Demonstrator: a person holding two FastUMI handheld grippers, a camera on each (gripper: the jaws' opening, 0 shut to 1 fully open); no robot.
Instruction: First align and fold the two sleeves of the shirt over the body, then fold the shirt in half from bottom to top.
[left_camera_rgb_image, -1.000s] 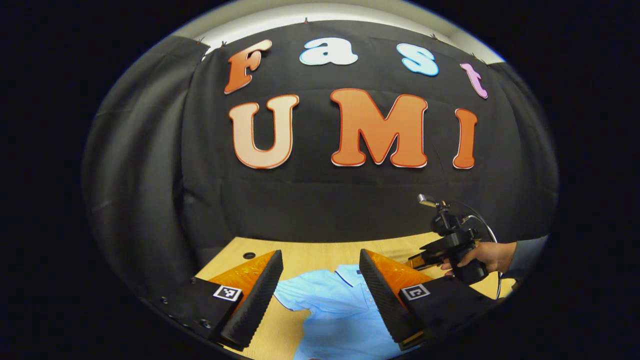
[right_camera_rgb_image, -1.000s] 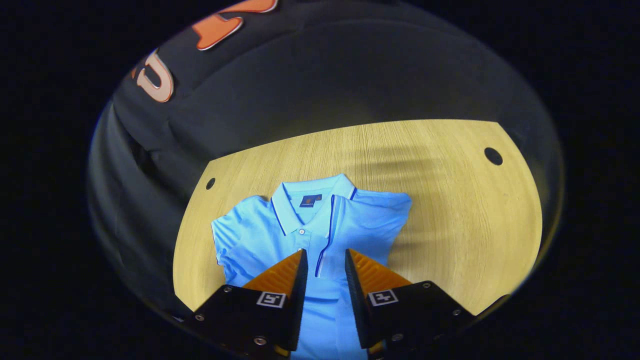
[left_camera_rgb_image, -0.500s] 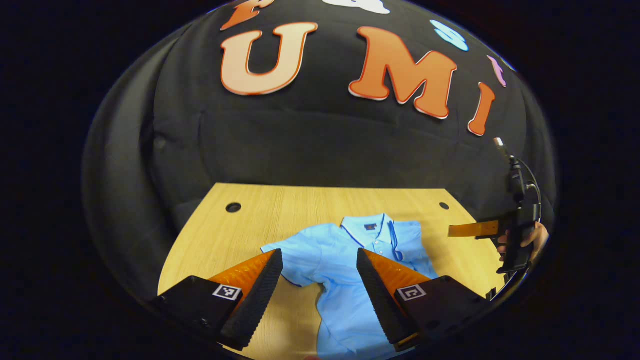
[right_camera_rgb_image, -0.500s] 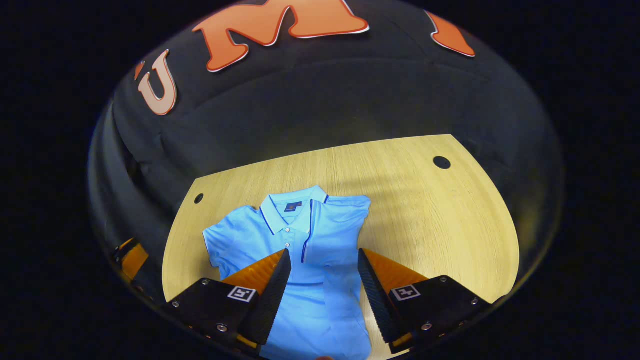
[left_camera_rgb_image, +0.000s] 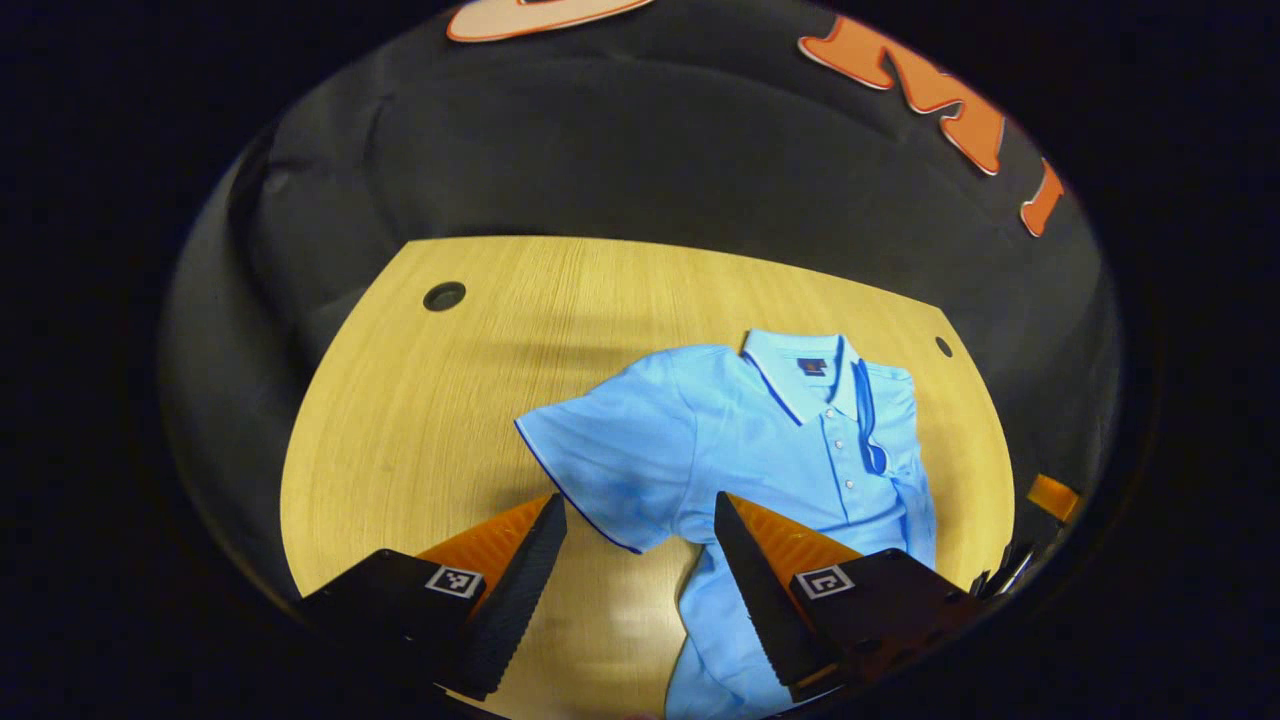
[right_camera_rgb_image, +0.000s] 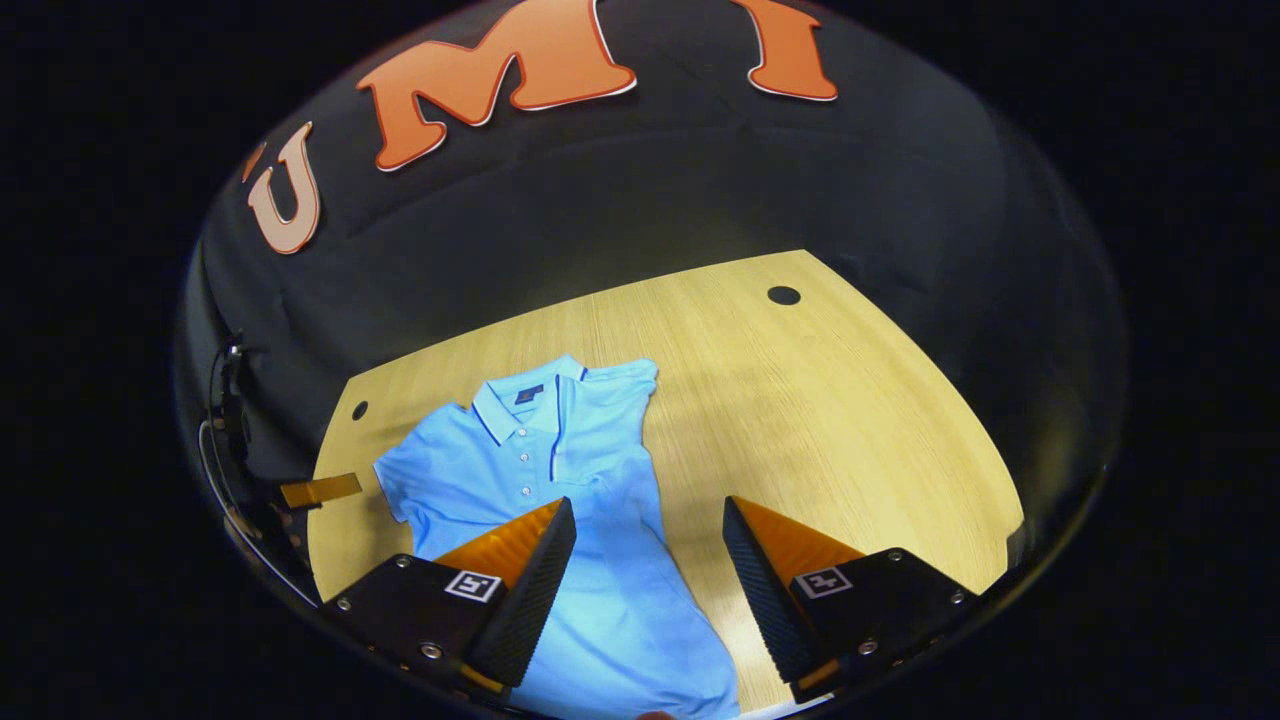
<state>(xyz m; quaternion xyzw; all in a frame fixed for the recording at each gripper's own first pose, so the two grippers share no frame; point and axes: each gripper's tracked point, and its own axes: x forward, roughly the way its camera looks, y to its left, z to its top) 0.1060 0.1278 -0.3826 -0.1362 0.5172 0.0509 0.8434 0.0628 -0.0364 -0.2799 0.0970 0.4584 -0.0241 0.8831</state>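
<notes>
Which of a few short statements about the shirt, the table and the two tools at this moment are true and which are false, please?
1. The shirt lies on the wooden table. True.
2. Both sleeves are folded over the body. False: one sleeve is spread flat beside the body; the other side is already folded in.
3. The left tool is shut on the sleeve. False: its jaws stand apart, with the sleeve's hem showing between them.
4. The right tool is open and holds nothing. True.
5. The shirt's collar points toward the far side of the table. True.
6. The shirt is folded in half from bottom to top. False: its lower body runs unfolded toward the near edge.
</notes>
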